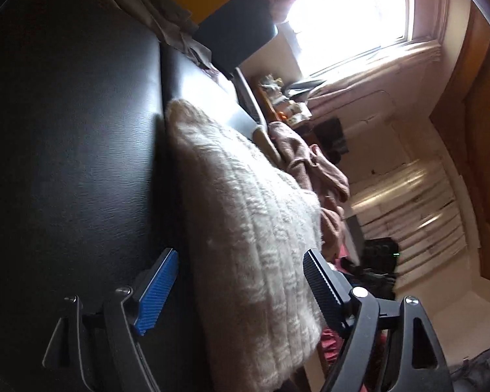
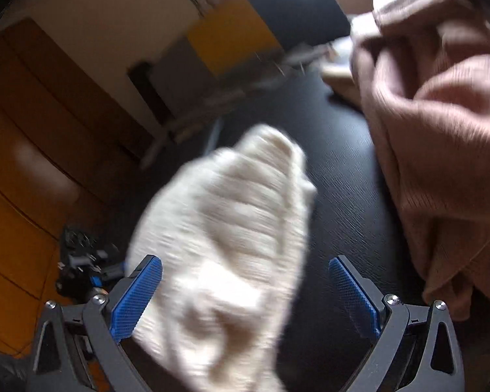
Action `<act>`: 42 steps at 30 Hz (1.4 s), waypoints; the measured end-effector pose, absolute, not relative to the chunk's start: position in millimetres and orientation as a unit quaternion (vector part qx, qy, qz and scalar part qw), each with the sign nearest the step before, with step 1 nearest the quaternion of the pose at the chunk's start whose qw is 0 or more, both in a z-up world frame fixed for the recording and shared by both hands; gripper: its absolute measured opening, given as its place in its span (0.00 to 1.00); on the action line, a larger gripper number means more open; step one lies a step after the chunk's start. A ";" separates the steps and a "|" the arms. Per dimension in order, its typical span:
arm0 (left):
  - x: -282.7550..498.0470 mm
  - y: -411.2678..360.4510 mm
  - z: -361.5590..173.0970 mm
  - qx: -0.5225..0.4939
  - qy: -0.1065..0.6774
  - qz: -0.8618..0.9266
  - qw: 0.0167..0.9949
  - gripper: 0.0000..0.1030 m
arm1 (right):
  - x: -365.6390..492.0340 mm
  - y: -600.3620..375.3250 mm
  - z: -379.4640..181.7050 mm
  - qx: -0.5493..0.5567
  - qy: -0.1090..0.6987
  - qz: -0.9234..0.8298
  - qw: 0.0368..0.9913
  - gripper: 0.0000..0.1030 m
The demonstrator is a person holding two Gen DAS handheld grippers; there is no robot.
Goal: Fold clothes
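Cream knit sweater [image 1: 245, 228] fills the centre of my left view, lying on the black table [image 1: 72, 150]; it's folded into a thick ribbed pad running from mid-frame down to the bottom edge. In the right view the same cream knit [image 2: 222, 245] is blurred, sits centre-bottom and spreads between my right fingers [image 2: 245, 294]. Right fingers are wide apart, blue pads [image 2: 137, 297] on either side of the fabric, left pad touching or just beside its edge; can't tell which through the blur. Left fingers [image 1: 241, 290] also spread wide, not clamped on anything; the sweater lies between them in the frame, blue pad [image 1: 156, 290] at lower left over the bare table, dark pad at lower right beside the knit's edge. Brown-pink garment [image 1: 313, 166] crumpled just past the sweater at centre right of the left view; in the right view it [image 2: 441, 150] bulks up the right side of the frame. Bright window [image 1: 349, 16] upper right in the left view, grey cloth [image 1: 166, 16] along the table's top edge, wooden panelling [image 2: 26, 163] left in the right view.
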State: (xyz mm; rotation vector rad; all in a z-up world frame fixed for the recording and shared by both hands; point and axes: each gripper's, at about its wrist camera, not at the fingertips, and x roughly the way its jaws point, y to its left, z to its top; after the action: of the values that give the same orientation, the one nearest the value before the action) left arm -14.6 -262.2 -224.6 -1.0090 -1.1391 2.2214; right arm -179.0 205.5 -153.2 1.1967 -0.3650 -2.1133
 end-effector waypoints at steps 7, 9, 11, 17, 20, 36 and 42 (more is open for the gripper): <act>-37.1 -231.2 -221.9 -0.380 -0.324 0.835 0.233 0.81 | -176.2 183.7 -178.1 0.476 -0.163 -0.784 0.364 1.00; -39.2 -224.0 -221.4 -0.389 -0.297 0.842 0.226 0.82 | -173.9 182.8 -180.3 0.466 -0.184 -0.784 0.368 1.00; -38.5 -222.1 -221.8 -0.394 -0.295 0.842 0.220 0.77 | -171.3 182.8 -180.8 0.460 -0.186 -0.782 0.377 1.00; -15.8 -237.3 -225.6 -0.381 -0.358 0.827 0.209 0.47 | -157.7 153.0 -172.4 0.472 -0.176 -0.757 0.416 0.57; 12.0 -250.4 -219.5 -0.358 -0.370 0.833 0.201 0.45 | -149.0 125.2 -166.8 0.476 -0.165 -0.739 0.447 0.52; 234.9 -475.5 -105.8 -0.109 -0.352 0.926 -0.080 0.44 | -86.7 -238.1 -99.4 0.434 -0.037 -0.571 0.696 0.41; 268.4 -543.2 -126.1 -0.108 -0.360 0.907 -0.193 0.44 | -30.9 -415.5 -96.4 0.430 0.081 -0.546 0.715 0.39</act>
State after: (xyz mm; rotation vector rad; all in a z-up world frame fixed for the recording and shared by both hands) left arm 268.4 -543.2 -126.1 -0.3877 -1.2937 3.2613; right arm -30.9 -415.5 -96.4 0.9515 0.1792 -1.2095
